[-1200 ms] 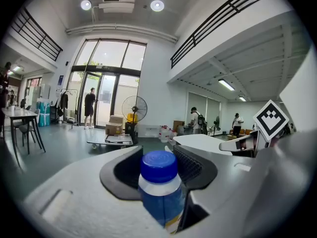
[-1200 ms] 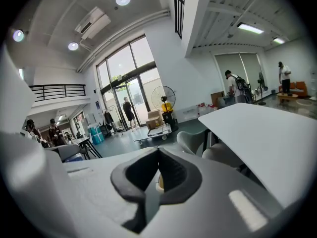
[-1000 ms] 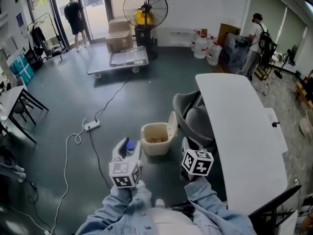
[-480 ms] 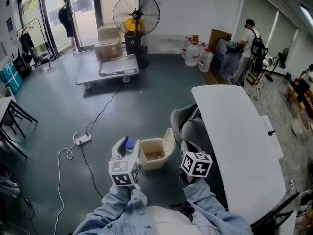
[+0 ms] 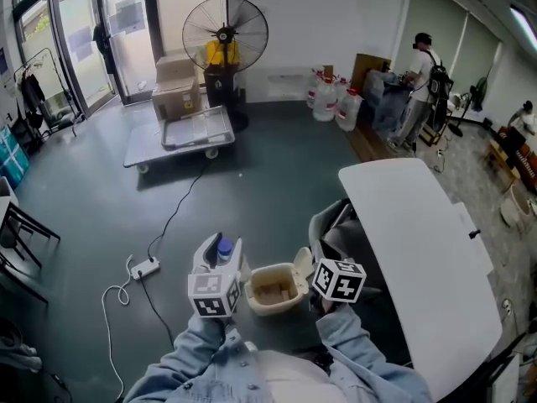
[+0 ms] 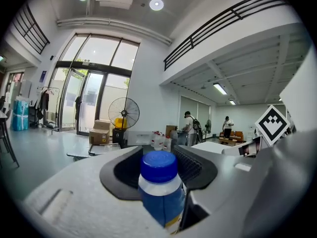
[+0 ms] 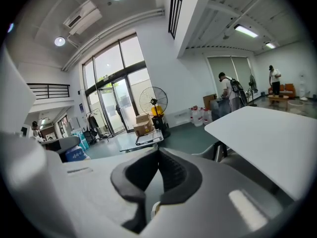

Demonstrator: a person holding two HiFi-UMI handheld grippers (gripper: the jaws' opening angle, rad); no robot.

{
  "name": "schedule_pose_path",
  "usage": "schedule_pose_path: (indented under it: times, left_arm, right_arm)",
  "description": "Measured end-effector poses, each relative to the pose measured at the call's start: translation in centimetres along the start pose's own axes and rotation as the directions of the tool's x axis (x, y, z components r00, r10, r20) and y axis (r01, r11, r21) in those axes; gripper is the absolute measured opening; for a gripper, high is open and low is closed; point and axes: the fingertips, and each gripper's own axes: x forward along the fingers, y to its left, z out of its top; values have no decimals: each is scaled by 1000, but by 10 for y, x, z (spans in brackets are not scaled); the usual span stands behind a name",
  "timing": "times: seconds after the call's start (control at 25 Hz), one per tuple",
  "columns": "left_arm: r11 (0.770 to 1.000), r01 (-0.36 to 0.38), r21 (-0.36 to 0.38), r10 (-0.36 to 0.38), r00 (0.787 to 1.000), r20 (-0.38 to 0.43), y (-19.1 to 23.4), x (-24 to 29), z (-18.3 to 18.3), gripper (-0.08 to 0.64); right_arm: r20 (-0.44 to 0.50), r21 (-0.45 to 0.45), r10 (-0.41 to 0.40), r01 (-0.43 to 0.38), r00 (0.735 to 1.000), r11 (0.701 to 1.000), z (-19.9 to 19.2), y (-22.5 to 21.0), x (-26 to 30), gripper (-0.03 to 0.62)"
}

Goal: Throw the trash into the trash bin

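A cream trash bin point(image 5: 275, 290) stands on the dark floor with its lid point(image 5: 302, 264) swung open, just ahead of me and between the two grippers. My left gripper point(image 5: 216, 243) is to the left of the bin and shut on a bottle with blue liquid and a blue cap point(image 5: 224, 247). In the left gripper view the bottle point(image 6: 159, 190) stands upright between the black pads point(image 6: 194, 166). My right gripper point(image 5: 322, 261) is at the bin's right side. Its jaws point(image 7: 158, 151) meet at the tips, with a small pale piece point(image 7: 154, 208) low between them; what it is stays unclear.
A long white table point(image 5: 419, 250) runs along the right, with a grey chair point(image 5: 336, 227) tucked against it beside the bin. A power strip point(image 5: 144, 268) and its cable lie on the floor at left. Farther back stand a flat cart point(image 5: 179, 134), a large fan point(image 5: 225, 34) and a person point(image 5: 417, 78).
The bin has come nearer and now sits between the grippers, low in the head view. Both grippers moved forward across the floor with their loads still gripped.
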Motion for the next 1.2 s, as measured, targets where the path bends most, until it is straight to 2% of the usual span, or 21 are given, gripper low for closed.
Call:
schedule_pose_path:
  times: [0.16, 0.4, 0.72, 1.04, 1.2]
  left_arm:
    - [999, 23, -23, -23, 999, -28, 19, 31, -10, 202]
    - [997, 40, -68, -45, 996, -75, 13, 64, -25, 202]
    - [997, 23, -72, -30, 995, -99, -3, 79, -35, 202]
    - [994, 44, -97, -58, 987, -151, -20, 91, -68, 202]
    - [991, 75, -113, -96, 976, -196, -36, 95, -96, 202]
  right_arm:
    - [-14, 6, -21, 21, 1000, 1000, -1, 4, 22, 3]
    - [-49, 3, -72, 72, 996, 997, 6, -26, 38, 3]
    - [-88, -27, -56, 53, 995, 998, 9, -46, 52, 3]
    - [-123, -25, -100, 98, 987, 995, -14, -75, 43, 3]
    - [-127, -25, -119, 116, 985, 993, -30, -88, 28, 3]
